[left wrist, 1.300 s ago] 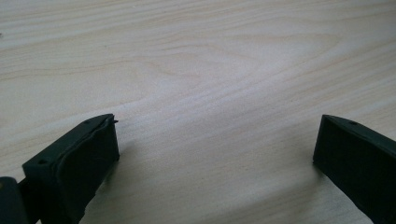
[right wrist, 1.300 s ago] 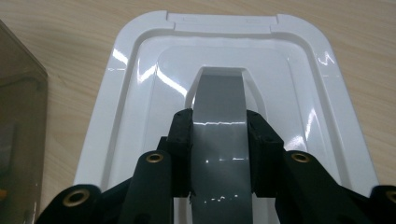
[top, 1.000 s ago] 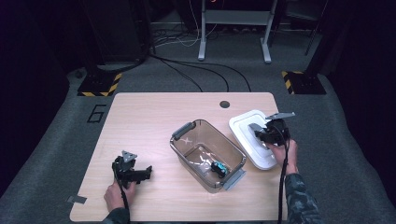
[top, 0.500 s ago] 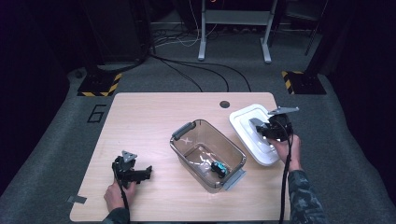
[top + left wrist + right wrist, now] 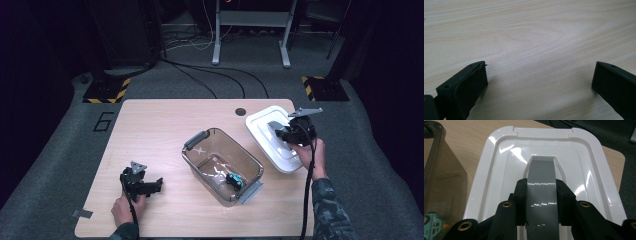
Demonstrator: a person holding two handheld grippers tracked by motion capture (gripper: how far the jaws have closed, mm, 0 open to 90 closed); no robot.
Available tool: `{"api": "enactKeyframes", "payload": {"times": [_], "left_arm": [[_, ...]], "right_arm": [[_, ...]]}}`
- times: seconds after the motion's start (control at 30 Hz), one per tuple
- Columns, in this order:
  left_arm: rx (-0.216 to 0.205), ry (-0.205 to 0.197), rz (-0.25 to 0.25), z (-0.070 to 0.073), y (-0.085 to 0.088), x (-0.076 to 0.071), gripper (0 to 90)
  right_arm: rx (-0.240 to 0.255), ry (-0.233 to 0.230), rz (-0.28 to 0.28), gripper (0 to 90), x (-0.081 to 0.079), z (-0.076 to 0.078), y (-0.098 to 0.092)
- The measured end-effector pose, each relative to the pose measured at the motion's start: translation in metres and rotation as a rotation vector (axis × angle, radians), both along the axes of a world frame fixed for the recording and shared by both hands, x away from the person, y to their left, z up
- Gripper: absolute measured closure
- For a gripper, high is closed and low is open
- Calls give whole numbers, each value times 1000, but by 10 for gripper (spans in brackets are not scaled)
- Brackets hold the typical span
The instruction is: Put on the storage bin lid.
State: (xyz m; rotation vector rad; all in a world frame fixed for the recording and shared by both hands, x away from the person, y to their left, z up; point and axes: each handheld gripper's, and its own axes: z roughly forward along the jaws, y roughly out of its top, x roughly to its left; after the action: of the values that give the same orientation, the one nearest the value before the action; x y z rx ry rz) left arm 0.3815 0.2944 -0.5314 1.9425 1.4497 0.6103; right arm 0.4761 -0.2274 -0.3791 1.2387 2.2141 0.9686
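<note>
High view, right gripper [image 5: 292, 134]: sat over the white lid [image 5: 270, 131] at the counter's [image 5: 150, 135] far right corner, clamped on the lid's grey handle.
High view, lid: lay tilted beside the clear bin [image 5: 222, 165], near its right side, partly over the counter edge.
High view, bin: stood open at mid-counter, a small teal toy car [image 5: 234, 180] inside it.
High view, left gripper [image 5: 145, 186]: rested on the counter near the front left, well apart from the bin.
Left gripper view, fingers [image 5: 466, 87]: stood wide apart, with bare wood between them.
Right gripper view, fingers [image 5: 521, 195]: pressed on both sides of the grey handle [image 5: 541, 182], holding it.
Right gripper view, lid [image 5: 499, 170]: glossy white, just beside the bin wall [image 5: 441, 170]; the toy car [image 5: 432, 225] showed through the wall.
</note>
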Motion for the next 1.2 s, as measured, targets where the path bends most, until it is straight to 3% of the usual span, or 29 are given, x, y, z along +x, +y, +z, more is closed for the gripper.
{"api": "enactKeyframes", "payload": {"times": [0.3, 0.53, 1.2], "left_arm": [[0, 0, 0, 0, 0, 0, 0], [-2, 0, 0, 0, 0, 0, 0], [-2, 0, 0, 0, 0, 0, 0]], "right_arm": [[1, -11, 6, 668, -2, 17, 5], [-16, -38, 41, 668, -4, 30, 13], [2, -11, 73, 668, -12, 53, 51]]}}
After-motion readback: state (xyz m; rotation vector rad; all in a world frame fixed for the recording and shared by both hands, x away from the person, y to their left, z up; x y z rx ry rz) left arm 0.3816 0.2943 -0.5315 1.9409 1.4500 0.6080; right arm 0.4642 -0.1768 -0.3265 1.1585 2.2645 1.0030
